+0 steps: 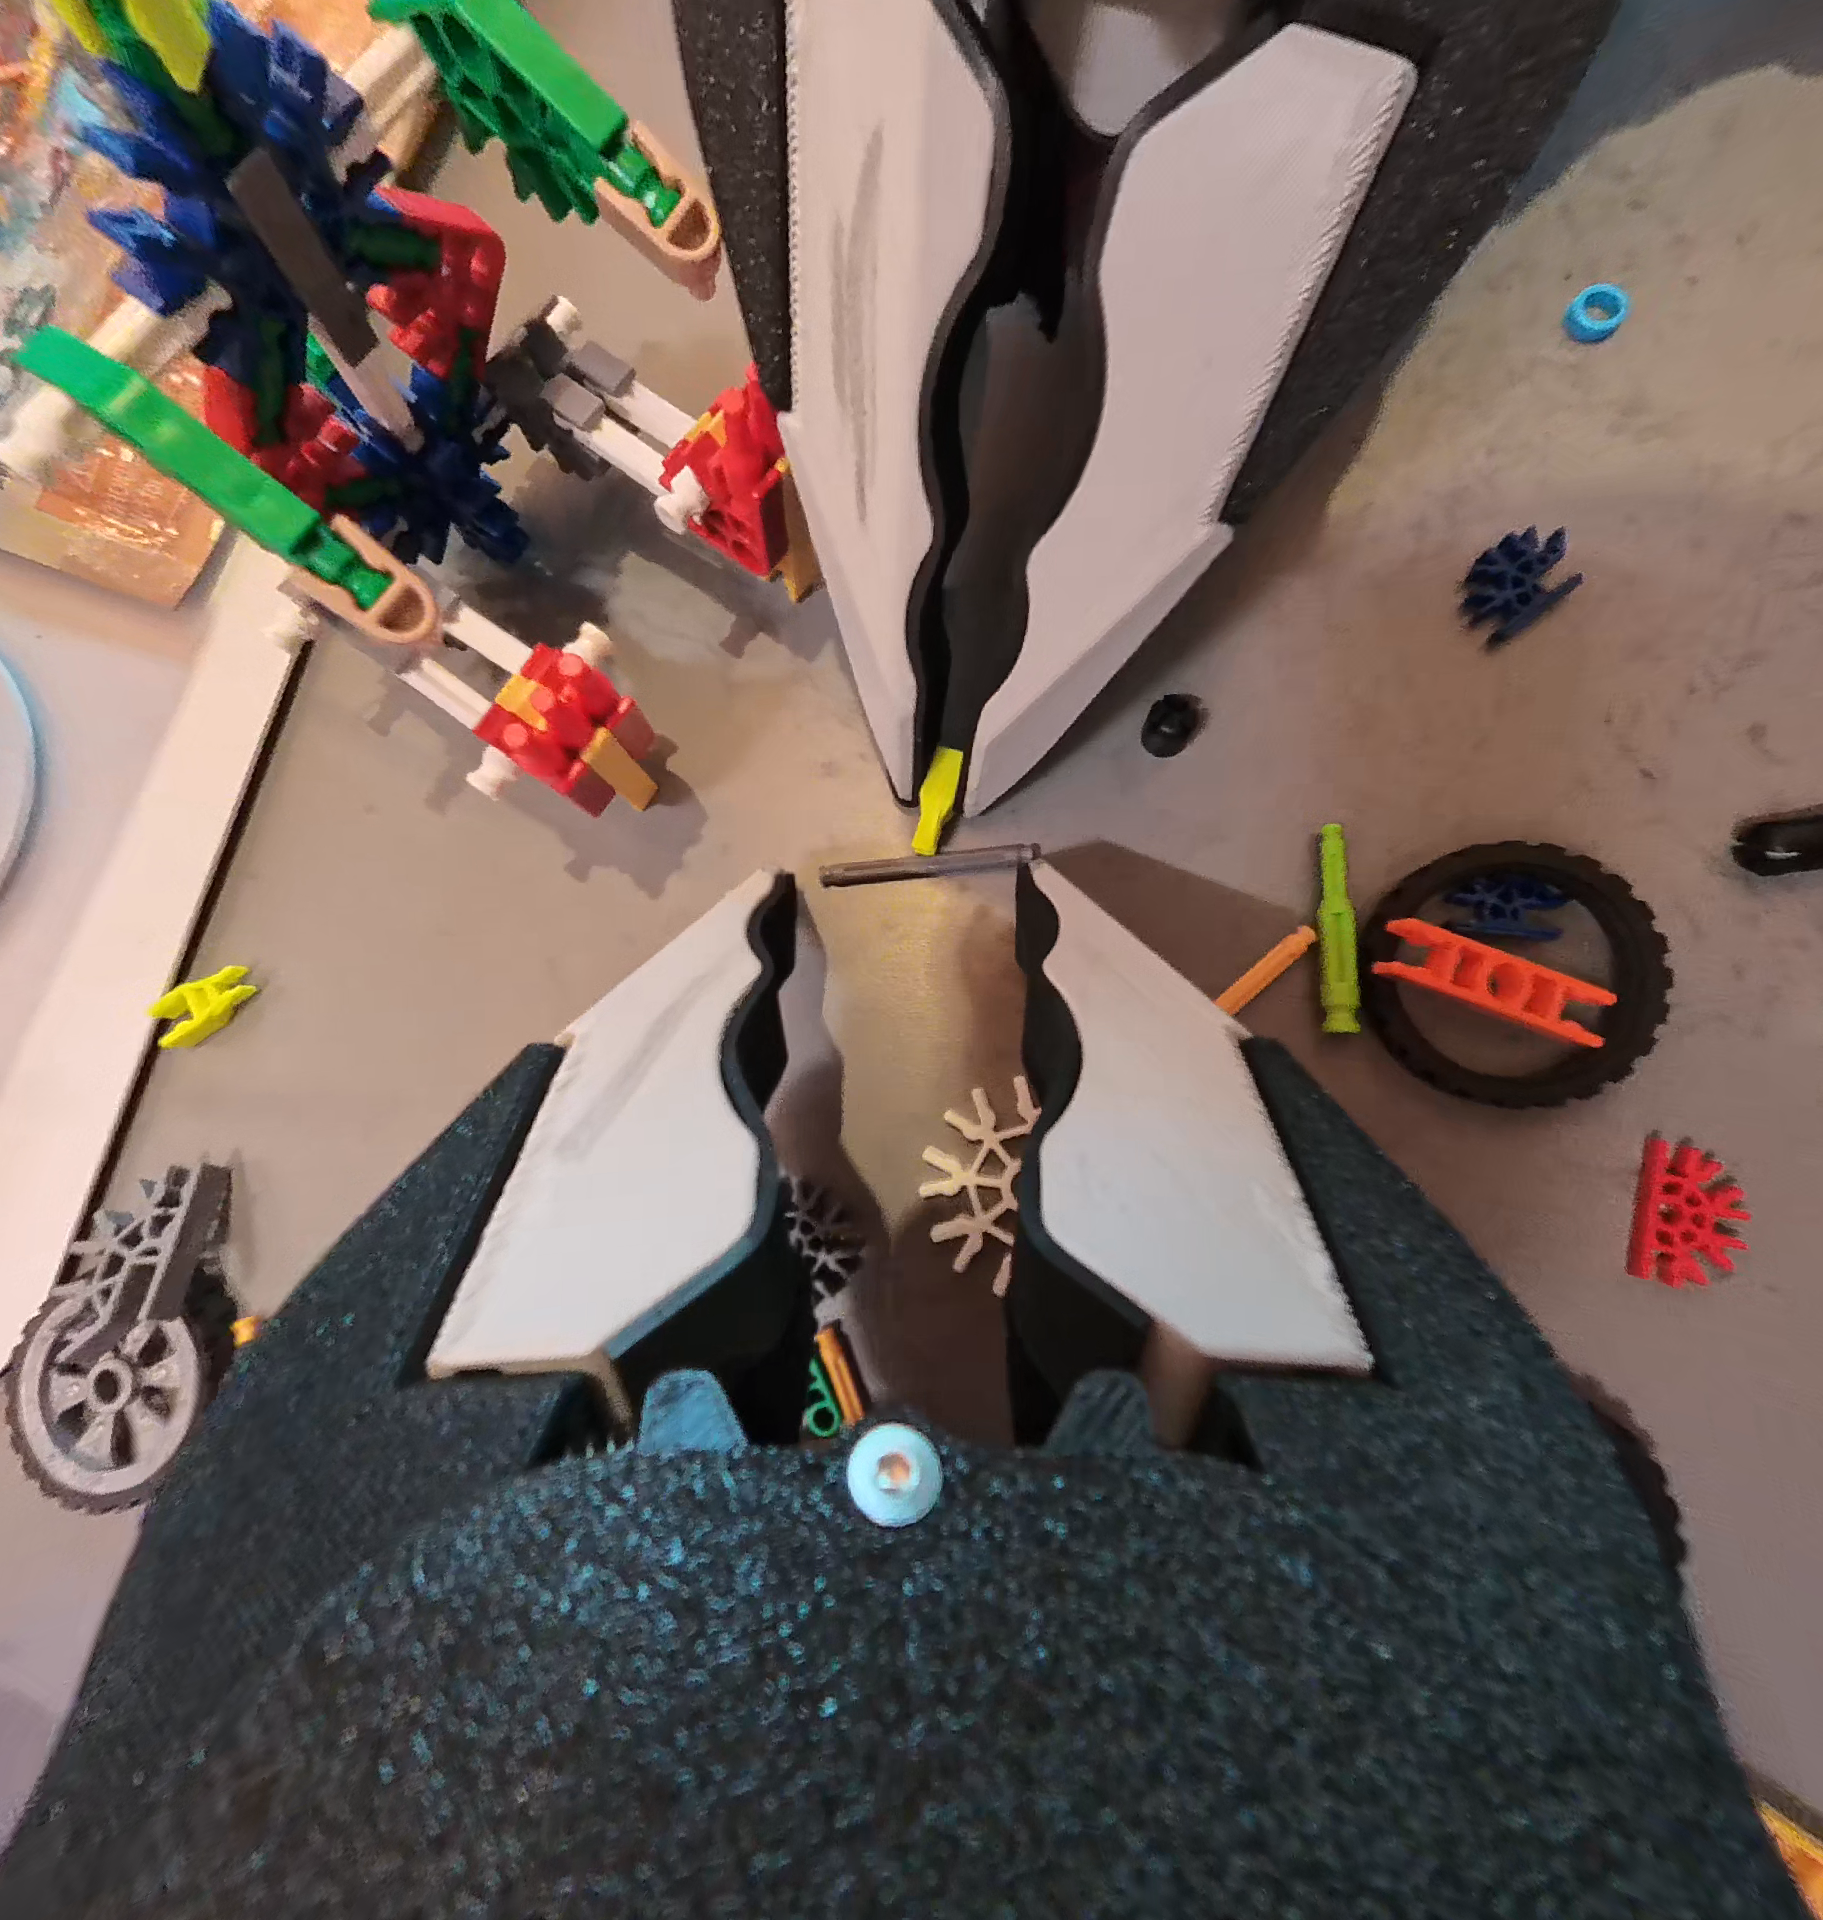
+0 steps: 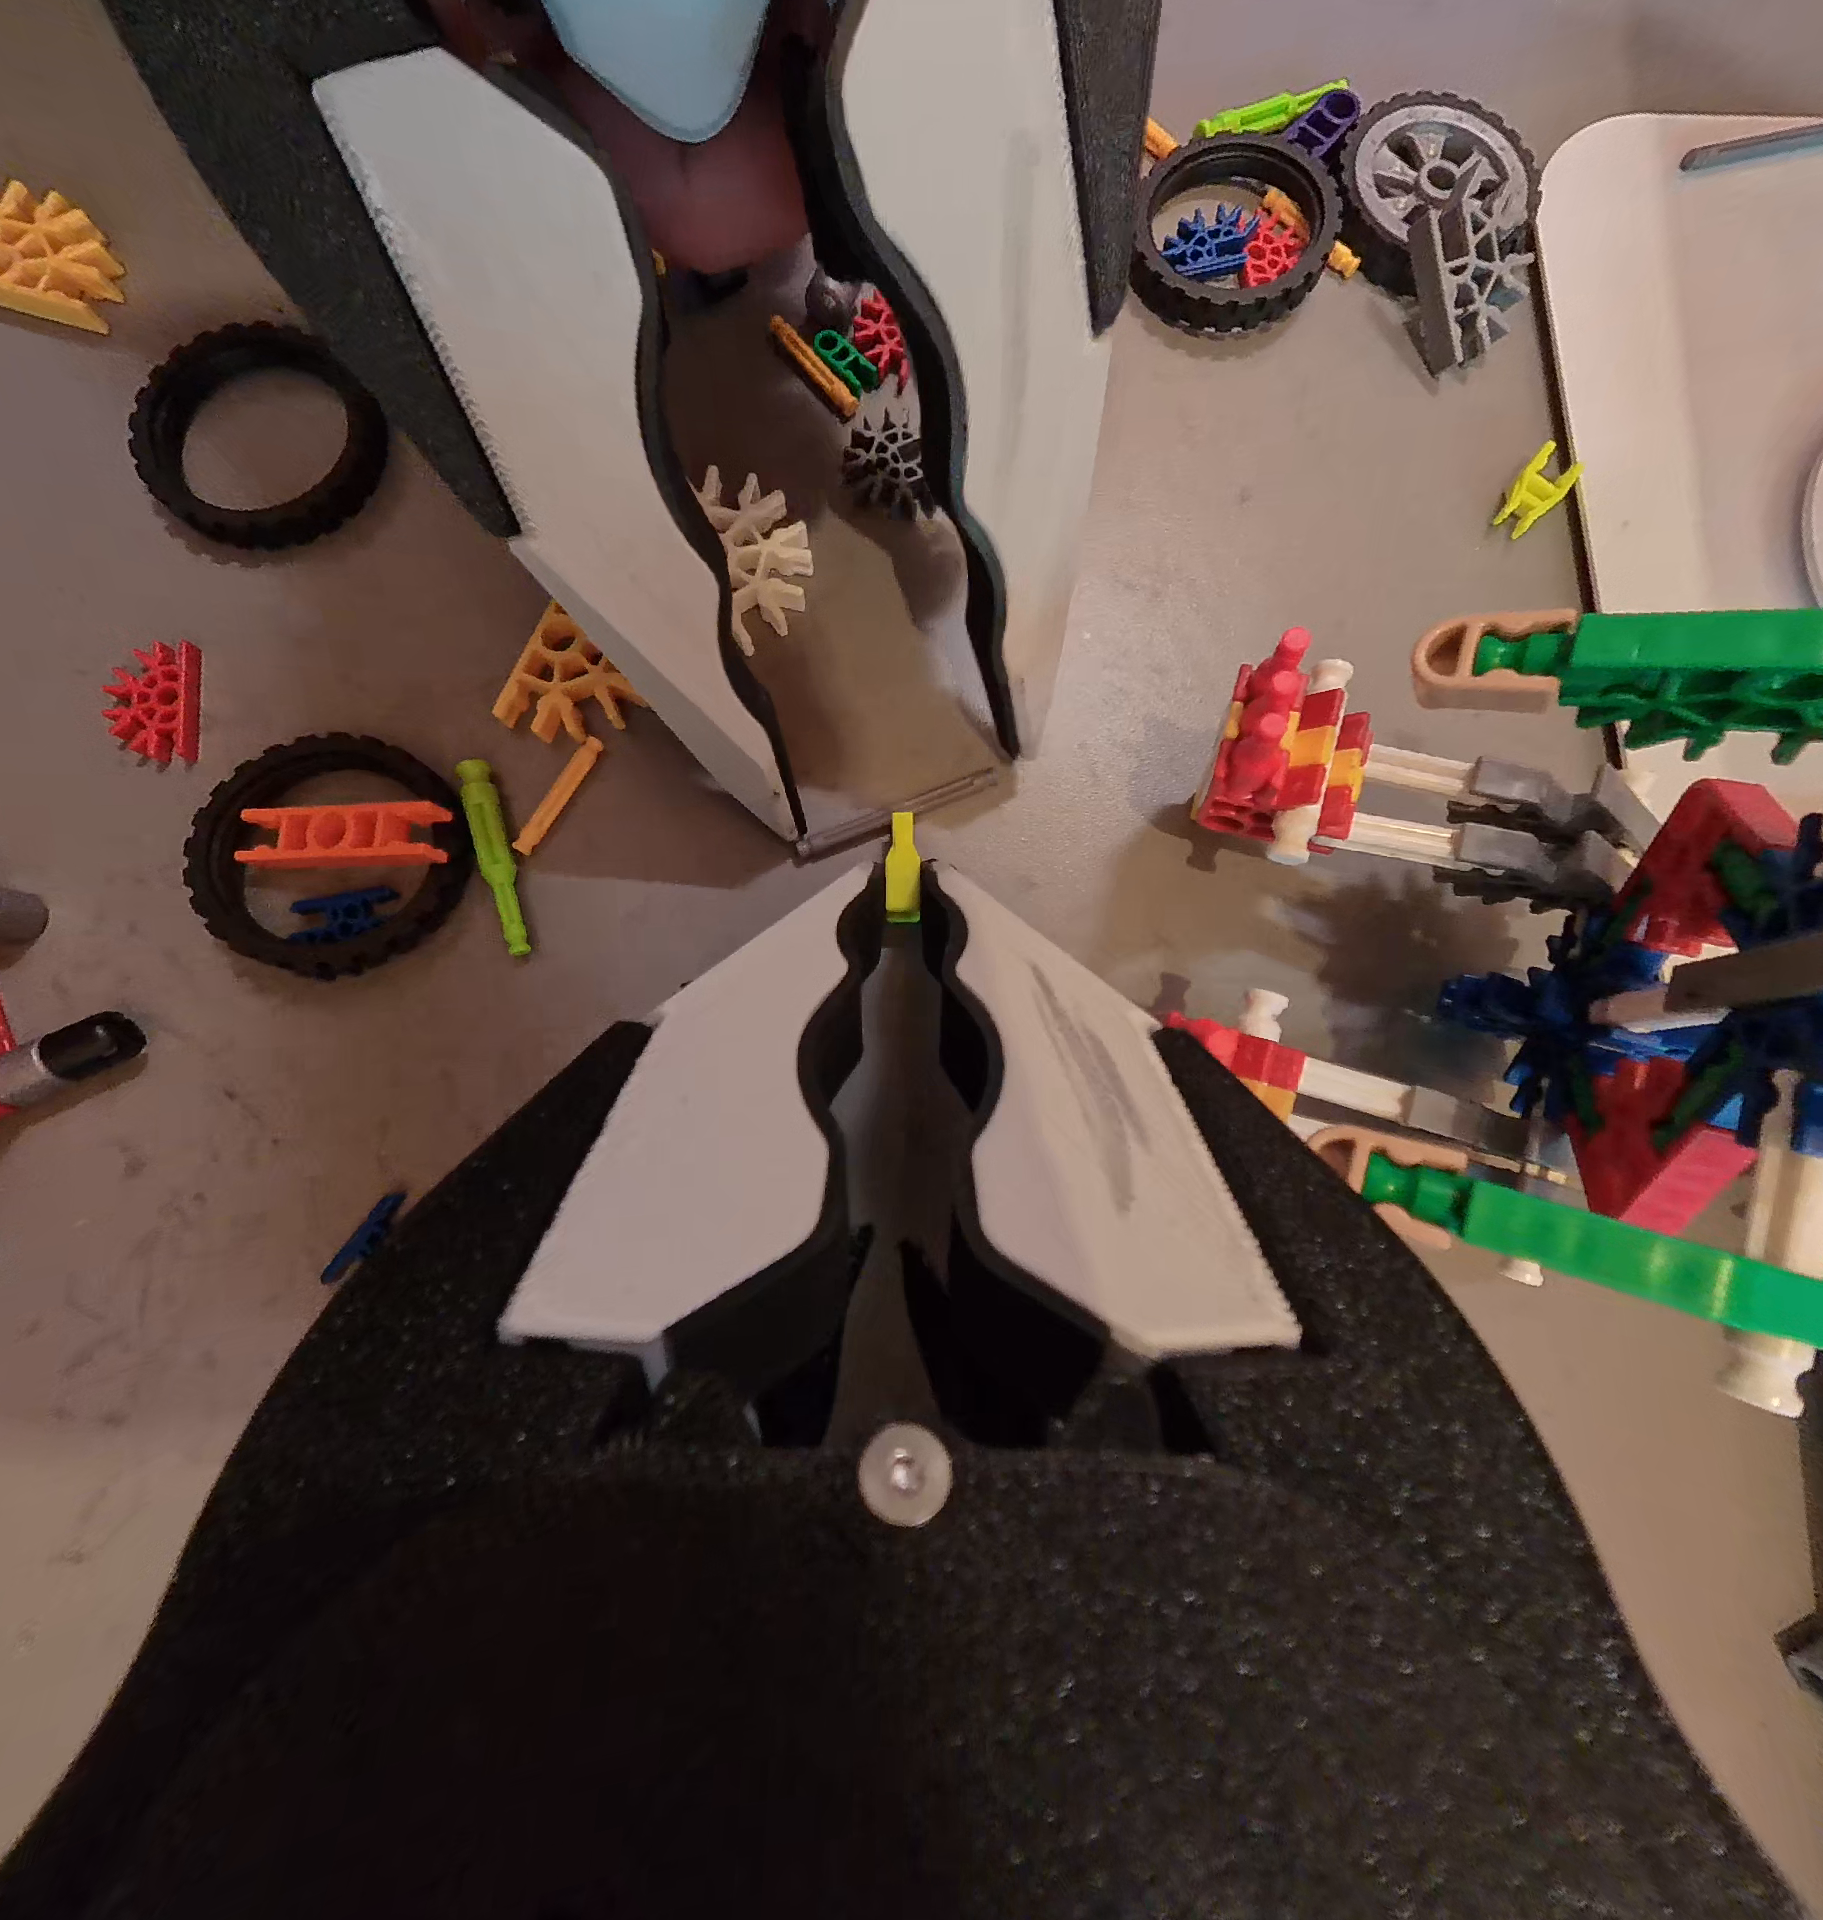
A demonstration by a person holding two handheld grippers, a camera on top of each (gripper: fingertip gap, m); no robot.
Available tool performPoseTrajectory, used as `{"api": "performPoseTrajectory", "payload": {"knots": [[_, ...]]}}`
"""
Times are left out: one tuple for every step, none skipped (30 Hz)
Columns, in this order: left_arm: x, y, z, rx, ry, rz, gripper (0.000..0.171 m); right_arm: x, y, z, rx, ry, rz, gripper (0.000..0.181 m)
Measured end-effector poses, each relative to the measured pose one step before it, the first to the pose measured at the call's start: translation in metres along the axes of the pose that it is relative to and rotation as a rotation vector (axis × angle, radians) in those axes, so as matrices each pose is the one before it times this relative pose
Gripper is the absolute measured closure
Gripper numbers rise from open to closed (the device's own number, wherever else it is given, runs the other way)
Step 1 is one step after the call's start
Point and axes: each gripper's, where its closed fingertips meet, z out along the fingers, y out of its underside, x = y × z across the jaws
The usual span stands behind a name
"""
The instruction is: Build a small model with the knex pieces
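My left gripper (image 1: 912,883) has its fingers apart with a thin grey rod (image 1: 928,864) spanning between the two fingertips, held by its ends just above the grey table. My right gripper (image 2: 902,883) is shut on a small yellow-green rod (image 2: 900,878) that sticks out of its tips. The two grippers face each other tip to tip. The yellow-green rod's end (image 1: 936,800) nearly touches the middle of the grey rod (image 2: 896,810). Whether they touch I cannot tell.
A model of blue, red, green and white pieces (image 1: 294,343) stands beside the grippers, partly on a white board (image 1: 107,831). Loose parts lie around: a white snowflake connector (image 1: 974,1174), a black tyre (image 1: 1515,971) with an orange connector, a lime rod (image 1: 1336,930), a grey wheel (image 1: 107,1371). Left and right tips are no more than a few centimetres apart. The white snowflake connector (image 1: 974,1174) lies around 5 cm away from my left fingertips. It turns up in the right wrist view (image 2: 759,550) as well.
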Motion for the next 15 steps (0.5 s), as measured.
{"api": "performPoseTrajectory", "payload": {"knots": [[0.00181, 0.00034, 0.00038, -0.0044, 0.0239, -0.0165, 0.134, -0.00001, 0.0, 0.0, 0.0, 0.0, 0.0001, 0.175], [0.00029, 0.00031, 0.00041, -0.00214, 0.0172, -0.0157, 0.134, 0.00004, 0.00001, 0.0, 0.0, 0.0002, -0.0001, 0.175], [-0.00029, 0.00015, 0.00041, 0.00127, 0.0118, -0.013, 0.133, 0.00001, -0.00005, 0.00004, -0.0001, 0.0003, -0.0004, 0.175], [0.00011, 0.00005, 0.00038, 0.00194, 0.012, -0.0167, 0.134, -0.00004, 0.00005, -0.00005, 0.0, 0.0002, -0.0001, 0.175], [-0.0005, -0.00026, 0.00025, 0.0026, 0.0005, -0.0053, 0.134, 0.00002, 0.00001, 0.0, -0.0001, 0.0002, 0.0, 0.175], [0.00002, -0.00005, 0.00017, -0.00041, -0.0028, 0.0021, 0.134, 0.00002, 0.00001, -0.00001, -0.0001, 0.0001, -0.0001, 0.175], [0.00015, -0.00036, 0.00026, 0.00077, -0.0022, -0.0021, 0.135, -0.00004, -0.00007, 0.00006, 0.0001, 0.0001, -0.0001, 0.175], [0.00018, -0.00026, 0.00012, 0.00193, -0.0012, -0.0018, 0.135, 0.00002, -0.00001, 0.00001, 0.0001, 0.0, -0.0002, 0.175], [0.0, -0.00029, 0.00017, 0.00423, -0.0012, -0.0023, 0.136, 0.00002, 0.00002, -0.00001, -0.0001, 0.0, -0.0003, 0.175], [0.00023, -0.00034, 0.0003, 0.005, -0.0013, -0.0011, 0.137, -0.00002, -0.00002, 0.00003, -0.0003, 0.0002, -0.0002, 0.175], [0.00014, -0.00019, 0.00008, 0.00387, -0.003, 0.0016, 0.137, 0.00002, 0.0, 0.00002, -0.0004, 0.0003, -0.0005, 0.175], [0.00008, -0.00012, 0.00003, 0.00378, -0.002, 0.0018, 0.137, 0.00002, 0.0001, -0.00007, -0.0004, 0.0003, -0.0008, 0.175], [0.00019, -0.00009, -0.00002, 0.0038, -0.0013, 0.0035, 0.137, -0.00005, -0.0001, -0.00004, -0.0002, -0.0001, -0.0004, 0.175], [0.00039, -0.00029, -0.00014, 0.00398, -0.0001, 0.0088, 0.15, 0.00005, -0.00007, 0.00006, 0.0002, -0.0004, -0.0003, 0.175], [-0.00097, -0.00018, 0.0005, 0.00169, -0.0128, 0.0087, 0.159, 0.00003, 0.0001, 0.00004, 0.0002, -0.0004, -0.0004, 0.175]]}}
